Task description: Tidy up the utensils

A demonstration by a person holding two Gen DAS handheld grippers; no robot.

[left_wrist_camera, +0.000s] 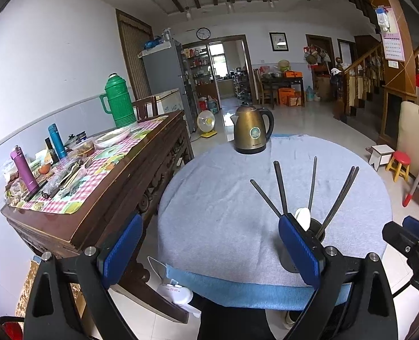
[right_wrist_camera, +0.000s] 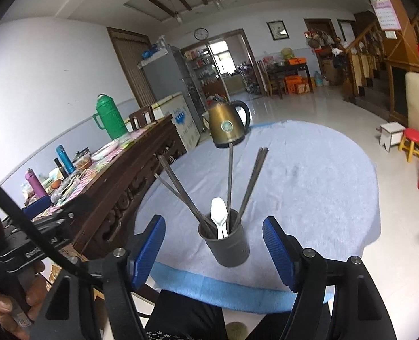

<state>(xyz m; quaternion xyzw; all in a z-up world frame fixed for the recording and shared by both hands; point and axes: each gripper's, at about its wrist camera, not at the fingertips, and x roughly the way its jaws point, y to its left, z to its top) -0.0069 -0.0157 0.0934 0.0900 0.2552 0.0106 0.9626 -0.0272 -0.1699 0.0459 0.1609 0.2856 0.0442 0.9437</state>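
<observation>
A dark grey utensil cup point(right_wrist_camera: 228, 246) stands near the front edge of a round table covered with a blue-grey cloth point(right_wrist_camera: 308, 187). It holds several dark chopsticks point(right_wrist_camera: 230, 175) fanned upward and a white spoon point(right_wrist_camera: 219, 215). My right gripper point(right_wrist_camera: 213, 250) is open and empty, its blue pads on either side of the cup, apart from it. My left gripper point(left_wrist_camera: 209, 250) is open and empty, left of the cup point(left_wrist_camera: 318, 228); its right pad hides most of the cup. The chopsticks point(left_wrist_camera: 281, 187) and spoon point(left_wrist_camera: 303, 216) show above it.
A brass-coloured electric kettle point(left_wrist_camera: 252, 131) stands at the table's far side. A dark wooden sideboard point(left_wrist_camera: 118, 187) left of the table carries a green thermos point(left_wrist_camera: 118, 102), bottles and dishes. A white stool point(left_wrist_camera: 381, 154) and a red stool point(left_wrist_camera: 400, 164) stand on the floor at right.
</observation>
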